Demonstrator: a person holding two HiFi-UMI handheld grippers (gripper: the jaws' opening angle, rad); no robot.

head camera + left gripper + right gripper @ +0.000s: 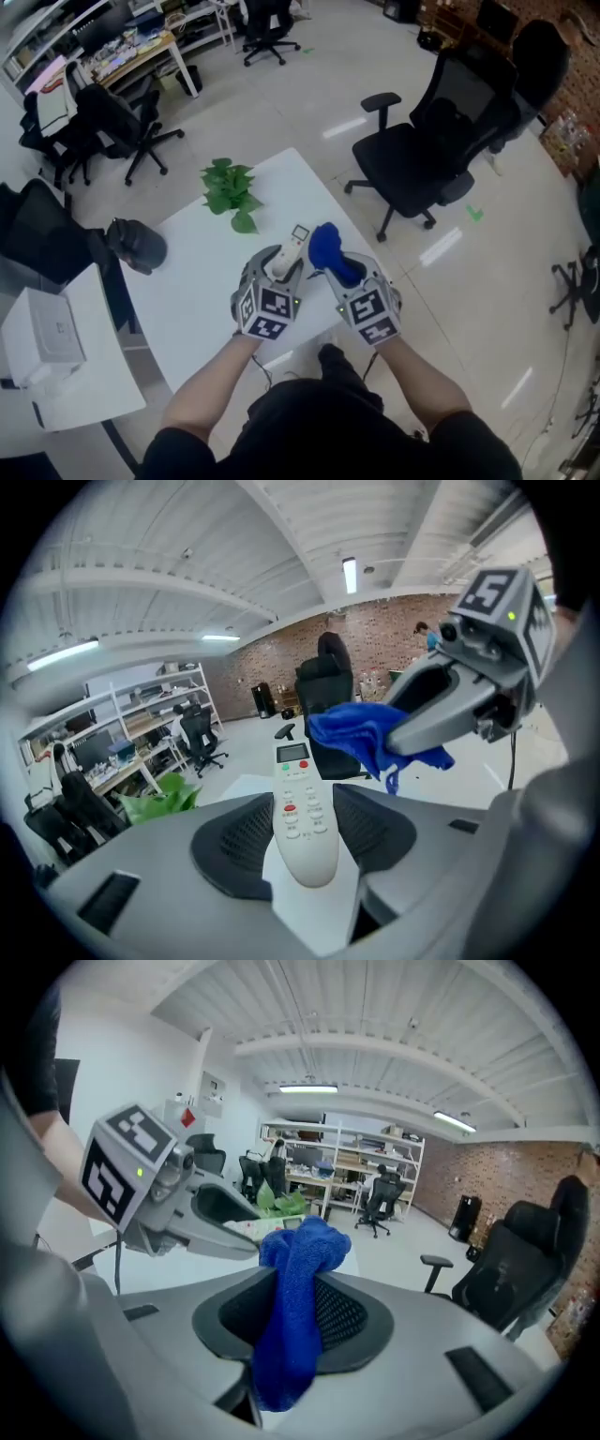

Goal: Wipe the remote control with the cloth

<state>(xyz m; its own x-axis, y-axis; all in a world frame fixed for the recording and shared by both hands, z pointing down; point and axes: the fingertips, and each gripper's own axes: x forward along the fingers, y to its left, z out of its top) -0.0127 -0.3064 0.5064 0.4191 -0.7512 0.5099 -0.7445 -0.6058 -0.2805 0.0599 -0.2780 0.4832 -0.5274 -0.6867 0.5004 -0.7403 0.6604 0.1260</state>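
Over the near corner of the white table (192,295), in front of the person, the two grippers are held up side by side. The left gripper (284,265) has its jaws clamped on the lower part of a white remote control (292,246), one pad against each long side. The remote sticks out forward with its buttons and small screen facing up. The right gripper (345,274) has its jaws clenched on a blue cloth (328,248) (a bunched wad rises above the pads and a tail hangs below them). The cloth sits just to the right of the remote's far end; whether the two touch cannot be told. A green leafy plant (228,192) lies farther back on the table, and a black office chair (431,141) stands on the floor beyond.
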